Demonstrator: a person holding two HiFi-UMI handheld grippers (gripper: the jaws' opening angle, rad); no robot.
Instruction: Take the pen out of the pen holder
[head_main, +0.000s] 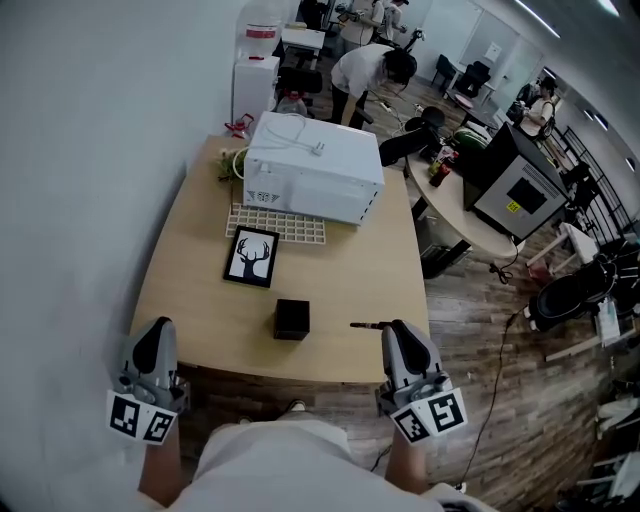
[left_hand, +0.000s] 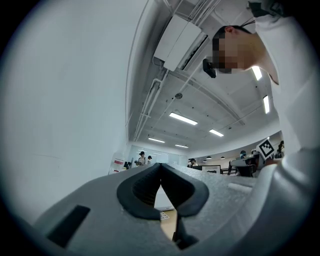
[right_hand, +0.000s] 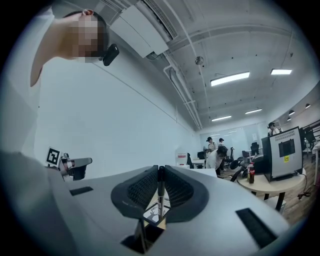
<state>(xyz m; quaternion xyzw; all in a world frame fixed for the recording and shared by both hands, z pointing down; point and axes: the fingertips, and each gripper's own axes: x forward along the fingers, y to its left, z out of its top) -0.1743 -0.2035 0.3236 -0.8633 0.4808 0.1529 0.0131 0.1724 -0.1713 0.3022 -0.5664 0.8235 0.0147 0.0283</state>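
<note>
The black cube-shaped pen holder (head_main: 291, 318) stands near the front edge of the wooden table (head_main: 200, 300). To its right, my right gripper (head_main: 392, 326) is shut on a dark pen (head_main: 366, 325) that sticks out leftward, level above the table and clear of the holder. In the right gripper view the pen (right_hand: 160, 192) stands pinched between the ribbed pads of that gripper (right_hand: 160, 169). My left gripper (head_main: 160, 324) hovers at the table's front left corner, apart from the holder. Its jaws (left_hand: 160, 166) meet at the tips with nothing between them.
A framed deer picture (head_main: 251, 257) lies behind the holder. Further back are a woven mat (head_main: 300, 228) and a white box-like appliance (head_main: 312, 165). A white wall runs along the left. Right of the table is wooden floor, a round table (head_main: 455, 205) and people.
</note>
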